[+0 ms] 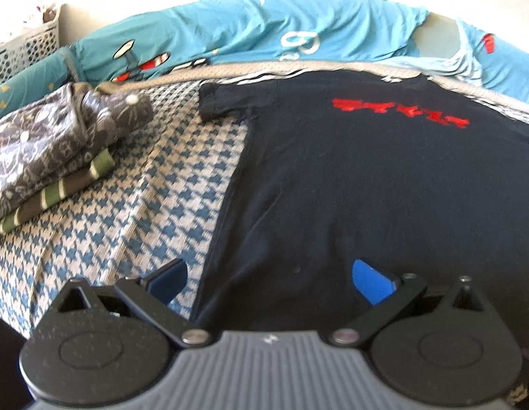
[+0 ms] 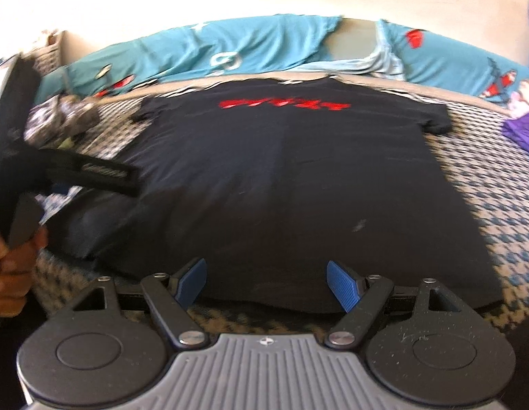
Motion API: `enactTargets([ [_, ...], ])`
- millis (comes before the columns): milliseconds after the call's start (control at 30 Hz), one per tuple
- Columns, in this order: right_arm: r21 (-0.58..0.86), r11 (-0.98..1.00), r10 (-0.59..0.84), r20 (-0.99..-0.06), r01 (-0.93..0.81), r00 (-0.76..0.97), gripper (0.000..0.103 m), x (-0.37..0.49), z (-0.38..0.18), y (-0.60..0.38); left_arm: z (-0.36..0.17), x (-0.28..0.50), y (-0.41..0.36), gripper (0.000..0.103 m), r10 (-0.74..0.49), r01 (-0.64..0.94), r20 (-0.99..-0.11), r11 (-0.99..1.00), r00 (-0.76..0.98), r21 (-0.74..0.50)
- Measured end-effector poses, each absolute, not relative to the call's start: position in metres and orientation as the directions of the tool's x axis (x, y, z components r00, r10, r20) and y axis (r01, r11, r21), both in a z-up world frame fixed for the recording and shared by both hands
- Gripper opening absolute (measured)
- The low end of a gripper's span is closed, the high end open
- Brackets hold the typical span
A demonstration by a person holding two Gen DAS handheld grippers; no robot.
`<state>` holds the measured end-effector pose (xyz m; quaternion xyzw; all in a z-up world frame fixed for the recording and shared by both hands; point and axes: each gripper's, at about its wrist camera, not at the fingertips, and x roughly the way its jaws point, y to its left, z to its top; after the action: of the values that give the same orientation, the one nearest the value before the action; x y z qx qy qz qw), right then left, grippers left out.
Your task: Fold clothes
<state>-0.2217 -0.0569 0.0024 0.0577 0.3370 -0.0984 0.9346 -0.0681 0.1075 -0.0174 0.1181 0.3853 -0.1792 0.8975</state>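
Observation:
A black T-shirt [image 1: 367, 177] with red print [image 1: 401, 112] lies flat on the houndstooth bed cover, collar at the far side; it also shows in the right wrist view [image 2: 291, 177]. My left gripper [image 1: 271, 280] is open and empty, above the shirt's near left hem, one blue pad over the cover and one over the shirt. My right gripper [image 2: 267, 283] is open and empty just above the shirt's near hem. The left gripper body and the hand holding it show at the left of the right wrist view [image 2: 21, 171].
A stack of folded clothes [image 1: 55, 157] lies left of the shirt on the blue-and-white houndstooth cover [image 1: 155, 205]. A teal printed sheet [image 1: 250, 30] is bunched along the far side. A white basket [image 1: 21, 51] stands far left. Purple cloth [image 2: 524, 130] lies at right.

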Motion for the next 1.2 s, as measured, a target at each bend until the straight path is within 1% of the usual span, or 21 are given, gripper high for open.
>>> enactTargets([
  [233, 0.024, 0.942, -0.246, -0.629, 0.334, 0.738, 0.077, -0.221, 0.005, -0.071, -0.011, -0.081, 0.096, 0.103, -0.294, 0.490, -0.705, 0.867, 0.645, 0.086],
  [433, 0.036, 0.920, -0.278, -0.644, 0.391, 0.713, 0.077, -0.218, 0.001, -0.081, -0.021, -0.079, 0.088, 0.103, -0.305, 0.521, -0.753, 0.852, 0.583, 0.059],
  [533, 0.025, 0.920, -0.282, -0.651, 0.391, 0.705, 0.079, -0.216, -0.001, -0.079, -0.024, -0.077, 0.089, 0.103, -0.308, 0.516, -0.767, 0.856, 0.563, 0.035],
  [600, -0.001, 0.927, -0.285, -0.655, 0.376, 0.700, 0.083, -0.215, -0.002, -0.075, -0.024, -0.076, 0.091, 0.103, -0.312, 0.509, -0.772, 0.861, 0.554, 0.018],
  [667, -0.020, 0.928, -0.293, -0.652, 0.371, 0.699, 0.083, -0.215, -0.004, -0.073, -0.025, -0.076, 0.091, 0.103, -0.309, 0.510, -0.770, 0.860, 0.558, 0.025],
  [1200, -0.009, 0.920, -0.300, -0.661, 0.393, 0.688, 0.091, -0.216, -0.006, -0.075, -0.026, -0.078, 0.092, 0.103, -0.302, 0.512, -0.777, 0.858, 0.553, 0.031],
])
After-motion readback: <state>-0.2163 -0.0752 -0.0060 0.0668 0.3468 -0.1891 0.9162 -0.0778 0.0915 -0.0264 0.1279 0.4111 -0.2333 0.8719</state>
